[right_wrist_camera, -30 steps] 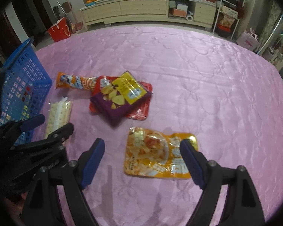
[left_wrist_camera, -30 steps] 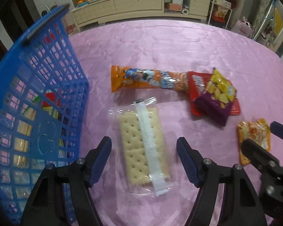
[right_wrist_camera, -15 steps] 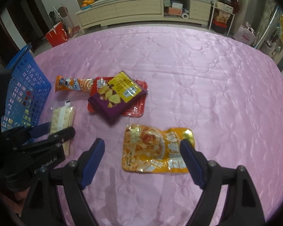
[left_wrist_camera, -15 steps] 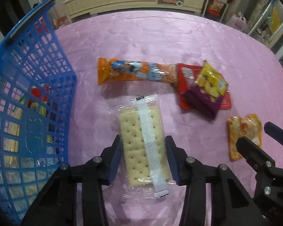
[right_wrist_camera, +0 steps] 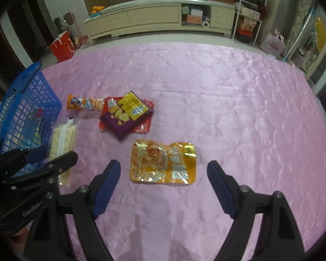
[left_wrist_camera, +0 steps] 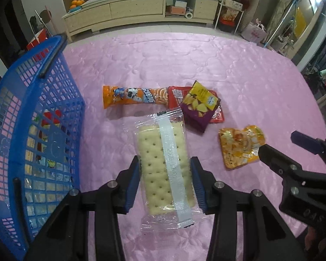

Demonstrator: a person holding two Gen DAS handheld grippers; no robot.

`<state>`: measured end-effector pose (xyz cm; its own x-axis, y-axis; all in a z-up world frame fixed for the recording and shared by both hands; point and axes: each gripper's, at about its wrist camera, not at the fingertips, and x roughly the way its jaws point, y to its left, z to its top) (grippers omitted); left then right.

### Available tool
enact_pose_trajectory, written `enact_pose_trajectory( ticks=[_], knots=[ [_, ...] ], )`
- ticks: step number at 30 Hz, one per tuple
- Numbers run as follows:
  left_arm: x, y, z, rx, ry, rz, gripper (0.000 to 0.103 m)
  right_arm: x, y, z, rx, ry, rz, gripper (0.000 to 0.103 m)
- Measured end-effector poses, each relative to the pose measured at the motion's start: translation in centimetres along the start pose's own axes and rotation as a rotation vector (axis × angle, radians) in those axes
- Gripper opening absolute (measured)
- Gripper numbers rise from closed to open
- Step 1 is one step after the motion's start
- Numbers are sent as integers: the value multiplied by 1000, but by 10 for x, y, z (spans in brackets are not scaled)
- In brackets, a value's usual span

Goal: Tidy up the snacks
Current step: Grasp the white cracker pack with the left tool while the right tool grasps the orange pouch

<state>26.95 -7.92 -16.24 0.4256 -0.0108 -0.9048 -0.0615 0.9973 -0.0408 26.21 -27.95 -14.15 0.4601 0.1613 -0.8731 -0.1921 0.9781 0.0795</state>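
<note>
A clear pack of crackers with a white strip is clamped by its long sides in my left gripper, which is shut on it just above the pink cloth. The blue mesh basket stands to its left with several snacks inside. My right gripper hangs open over a shiny orange pouch without touching it. Farther back lie an orange tube snack, a red pack and a purple-and-yellow chip bag stacked on it. The crackers and left gripper show at the left of the right wrist view.
A pink quilted cloth covers the round table. Behind the table are a long pale cabinet, a red paper bag on the floor and metal shelving at the right.
My left jaws closed from wide apart onto the cracker pack and then lifted it a little. The right gripper rose slightly, staying open over the orange pouch.
</note>
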Motion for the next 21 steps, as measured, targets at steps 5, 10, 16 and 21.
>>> enact_pose_trajectory(
  ticks=[5,10,16,21],
  knots=[
    [-7,-11,4,15,-15,7,42,13,-10,6,58,60,43,88],
    [0,-9,8,27,-13,16,42,40,-15,14,96,146,65,88],
    [16,-9,12,55,1,14,42,75,-10,24,85,217,70,88],
    [24,-5,11,55,20,4,42,83,3,27,74,220,74,95]
  ],
)
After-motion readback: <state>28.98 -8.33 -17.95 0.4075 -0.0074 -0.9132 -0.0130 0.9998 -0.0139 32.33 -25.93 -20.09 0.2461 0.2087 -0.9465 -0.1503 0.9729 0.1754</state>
